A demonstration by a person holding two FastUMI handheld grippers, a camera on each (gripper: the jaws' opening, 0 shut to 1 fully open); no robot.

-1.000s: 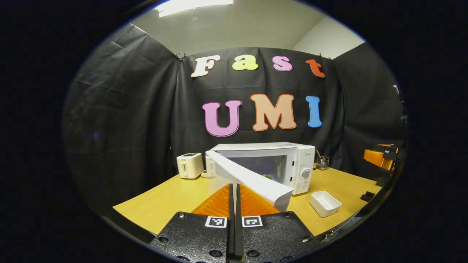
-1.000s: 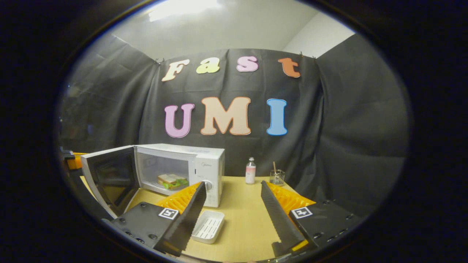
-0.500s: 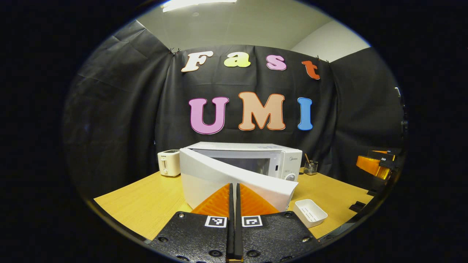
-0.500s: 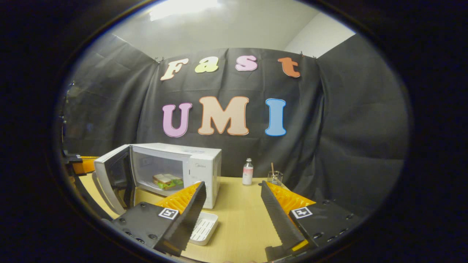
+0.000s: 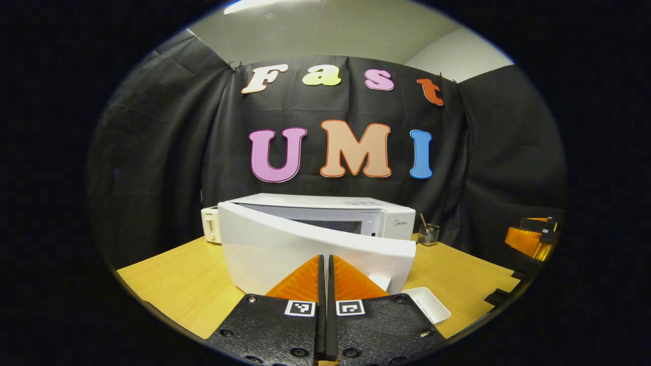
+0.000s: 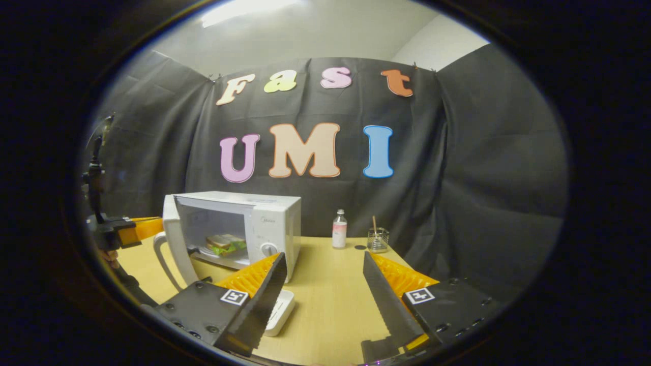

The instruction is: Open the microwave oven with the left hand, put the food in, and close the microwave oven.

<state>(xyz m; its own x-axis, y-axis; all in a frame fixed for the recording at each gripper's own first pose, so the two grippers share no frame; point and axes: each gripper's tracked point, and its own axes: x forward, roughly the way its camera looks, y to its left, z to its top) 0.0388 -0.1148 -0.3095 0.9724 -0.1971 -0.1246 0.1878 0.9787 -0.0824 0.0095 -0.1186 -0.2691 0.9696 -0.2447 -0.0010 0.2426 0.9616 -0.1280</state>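
Observation:
The white microwave (image 5: 356, 216) stands on the wooden table with its door (image 5: 315, 249) ajar, swung most of the way toward the front. My left gripper (image 5: 325, 258) is shut, its tips right at the door's outer face. In the right gripper view the microwave (image 6: 264, 218) shows its door (image 6: 175, 239) angled out on the left, and a sandwich (image 6: 224, 244) lies inside the cavity. The left gripper (image 6: 127, 231) sits behind that door. My right gripper (image 6: 323, 256) hangs open over the table, right of the microwave, holding nothing.
A white tray (image 5: 427, 305) lies on the table (image 5: 173, 284) in front of the microwave. A toaster (image 5: 209, 224) stands at its left. A small bottle (image 6: 339, 230) and a glass with a stick (image 6: 378, 240) stand at the back.
The microwave door has swung from wide open to nearly shut, and my left gripper has followed it in. The right gripper stays open in about the same place.

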